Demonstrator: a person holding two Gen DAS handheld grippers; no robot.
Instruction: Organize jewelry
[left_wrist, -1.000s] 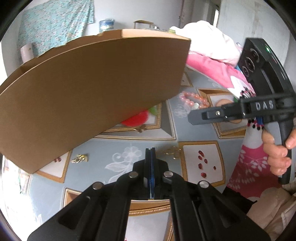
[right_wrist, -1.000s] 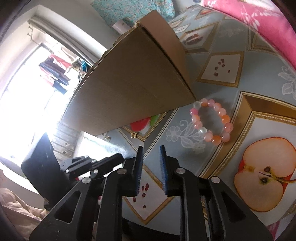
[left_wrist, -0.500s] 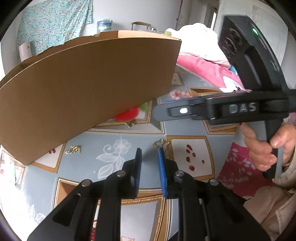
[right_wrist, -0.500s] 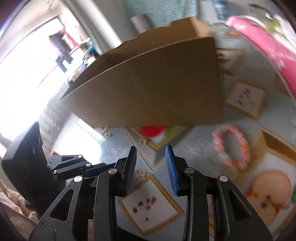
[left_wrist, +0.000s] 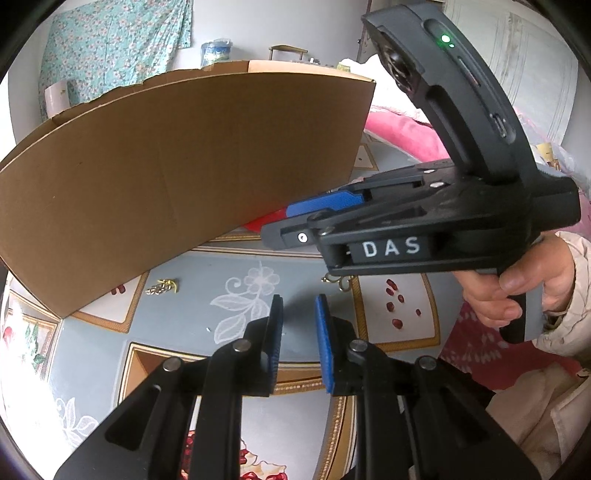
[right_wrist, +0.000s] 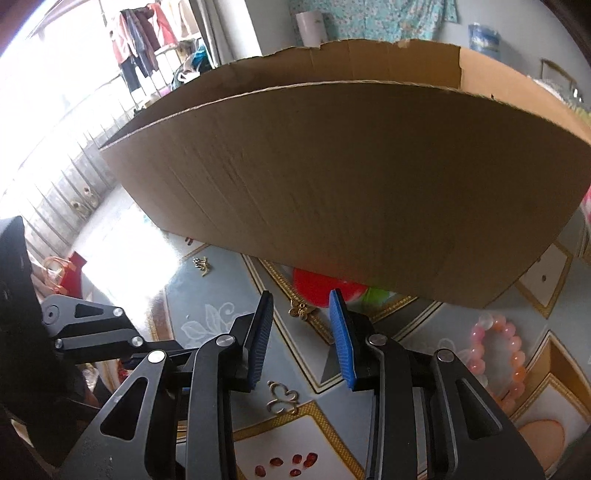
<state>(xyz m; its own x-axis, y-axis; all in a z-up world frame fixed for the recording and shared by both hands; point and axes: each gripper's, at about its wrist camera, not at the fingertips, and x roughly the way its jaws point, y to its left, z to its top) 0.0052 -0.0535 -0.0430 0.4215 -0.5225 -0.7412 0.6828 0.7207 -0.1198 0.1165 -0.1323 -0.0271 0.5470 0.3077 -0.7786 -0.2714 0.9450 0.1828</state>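
Small gold charms lie on a patterned tablecloth in front of a big cardboard box (left_wrist: 184, 166) (right_wrist: 351, 192). My left gripper (left_wrist: 298, 310) is open a little, with nothing between its blue pads. A gold chain charm (left_wrist: 162, 287) (right_wrist: 202, 264) lies by the box's left end. My right gripper (left_wrist: 284, 223) (right_wrist: 301, 301) reaches across to the left and its jaws are closing slightly on nothing. A gold flower charm (right_wrist: 300, 309) lies on the cloth just past its tips, untouched. A gold butterfly charm (left_wrist: 338, 282) (right_wrist: 282, 400) lies under it. A pink bead bracelet (right_wrist: 495, 354) rests at the right.
The box stands close behind both grippers and hides the far table. A hand (left_wrist: 517, 291) holds the right gripper's grip. Pink fabric (left_wrist: 402, 129) lies at the right. Red seeds (left_wrist: 395, 306) are printed on the cloth.
The left gripper's jaws have gone from shut to slightly open. The right gripper has swung left across the table and rolled, and the bracelet now sits at the right edge of its view.
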